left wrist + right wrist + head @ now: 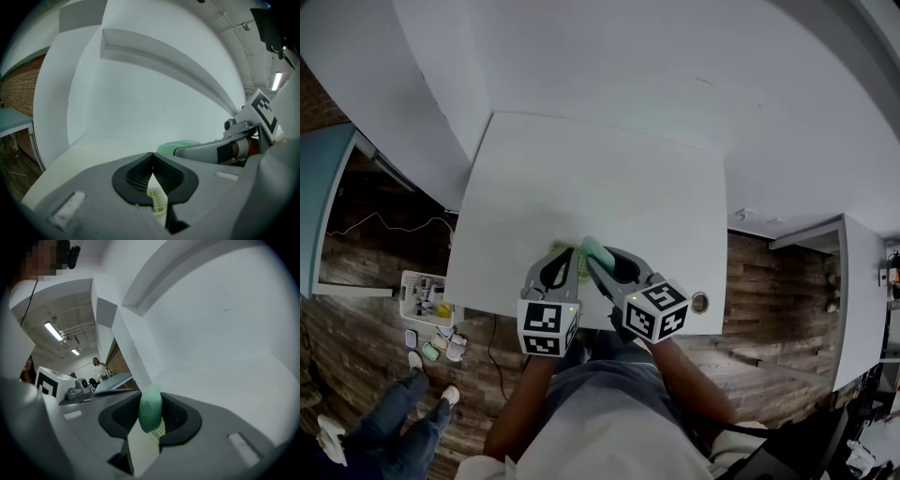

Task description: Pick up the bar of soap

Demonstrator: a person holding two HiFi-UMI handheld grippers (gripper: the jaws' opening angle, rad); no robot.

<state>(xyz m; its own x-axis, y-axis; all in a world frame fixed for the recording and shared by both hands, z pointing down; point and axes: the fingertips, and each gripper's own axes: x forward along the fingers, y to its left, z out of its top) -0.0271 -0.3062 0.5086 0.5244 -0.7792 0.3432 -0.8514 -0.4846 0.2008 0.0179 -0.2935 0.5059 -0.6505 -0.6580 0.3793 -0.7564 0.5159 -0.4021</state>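
Note:
The bar of soap is pale green and oval, and it stands on edge between the jaws of my right gripper, which is shut on it just above the white table. In the right gripper view the soap fills the gap of that gripper. A pale yellow slotted soap dish lies below it. My left gripper sits close beside it on the left, shut with its tips touching and nothing held. Its own view shows the left gripper, the dish beneath it and the soap to the right.
Both grippers hover near the table's front edge, with a white wall behind. A round cable hole is at the front right corner. On the wooden floor at left stand a white basket of items and a person's legs.

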